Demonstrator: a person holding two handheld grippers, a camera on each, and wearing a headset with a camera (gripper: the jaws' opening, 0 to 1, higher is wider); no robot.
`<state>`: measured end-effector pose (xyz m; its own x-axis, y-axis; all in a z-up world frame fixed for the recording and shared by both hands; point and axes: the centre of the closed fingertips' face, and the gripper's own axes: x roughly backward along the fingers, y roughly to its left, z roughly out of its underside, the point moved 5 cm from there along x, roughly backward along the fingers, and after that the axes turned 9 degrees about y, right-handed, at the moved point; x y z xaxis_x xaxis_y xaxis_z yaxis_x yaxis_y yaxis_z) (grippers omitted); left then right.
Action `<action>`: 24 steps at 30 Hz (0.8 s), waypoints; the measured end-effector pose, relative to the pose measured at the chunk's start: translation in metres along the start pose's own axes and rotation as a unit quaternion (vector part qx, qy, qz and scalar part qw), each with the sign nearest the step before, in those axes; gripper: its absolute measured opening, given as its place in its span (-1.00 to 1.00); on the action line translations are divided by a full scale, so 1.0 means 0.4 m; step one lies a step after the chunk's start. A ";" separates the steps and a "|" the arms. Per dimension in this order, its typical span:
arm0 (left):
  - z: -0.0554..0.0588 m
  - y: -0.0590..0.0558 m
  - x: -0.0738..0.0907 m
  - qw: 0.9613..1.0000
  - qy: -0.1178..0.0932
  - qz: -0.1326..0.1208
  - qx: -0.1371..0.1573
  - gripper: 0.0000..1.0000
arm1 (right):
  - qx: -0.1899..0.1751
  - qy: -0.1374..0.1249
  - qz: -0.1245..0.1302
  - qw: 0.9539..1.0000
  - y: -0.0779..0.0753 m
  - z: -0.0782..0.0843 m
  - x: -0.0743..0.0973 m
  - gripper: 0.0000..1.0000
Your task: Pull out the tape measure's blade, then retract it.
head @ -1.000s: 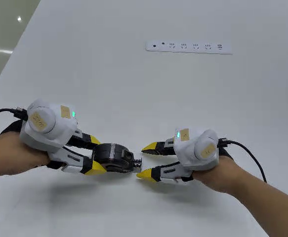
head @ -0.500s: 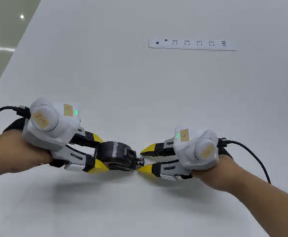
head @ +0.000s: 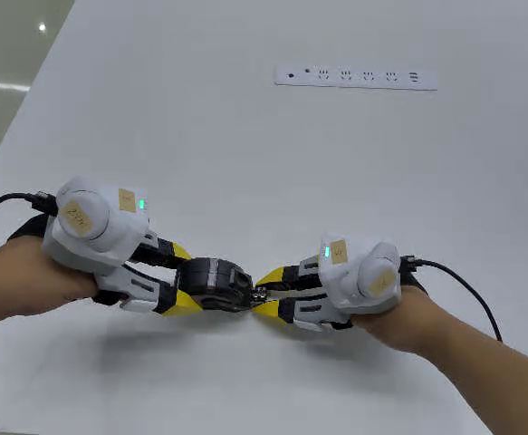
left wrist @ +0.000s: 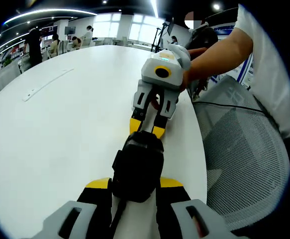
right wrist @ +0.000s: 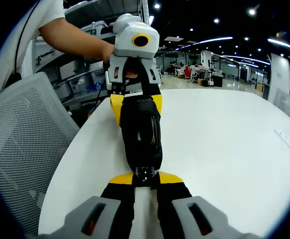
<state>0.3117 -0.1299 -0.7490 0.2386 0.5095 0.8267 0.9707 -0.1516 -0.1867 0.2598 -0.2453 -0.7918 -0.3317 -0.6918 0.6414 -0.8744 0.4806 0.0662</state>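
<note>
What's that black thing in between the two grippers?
The tape measure. In the head view the left gripper clamps its body and the right gripper pinches its blade tip.

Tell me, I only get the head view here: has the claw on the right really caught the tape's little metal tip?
Observer: Yes. In the right gripper view the end hook sits pinched between the right gripper's yellow tips.
Operator: And the other claw?
Observer: The left gripper view shows the left gripper clamping the black tape measure by the rear of its case.
Operator: Anything nearby that I miss?
Observer: A grey mesh chair stands right beside the table.
</note>
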 end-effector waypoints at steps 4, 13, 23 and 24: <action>-0.001 -0.002 0.000 1.000 0.002 0.000 -0.001 -0.37 | -0.002 0.000 -0.001 1.000 0.000 0.001 0.000 -0.72; -0.002 -0.001 0.000 1.000 0.006 -0.007 -0.012 -0.39 | 0.006 -0.002 -0.001 1.000 0.004 0.001 0.001 -0.75; -0.003 0.001 0.000 1.000 0.009 -0.010 -0.017 -0.42 | 0.005 -0.003 0.005 1.000 0.000 0.007 0.009 -0.77; -0.003 0.002 -0.001 1.000 0.010 -0.010 -0.018 -0.42 | 0.005 -0.003 0.005 1.000 0.000 0.009 0.011 -0.77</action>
<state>0.3122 -0.1312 -0.7487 0.2190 0.4954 0.8406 0.9733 -0.1721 -0.1521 0.2570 -0.2501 -0.7916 -0.3418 -0.6901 0.6379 -0.8749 0.4815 0.0522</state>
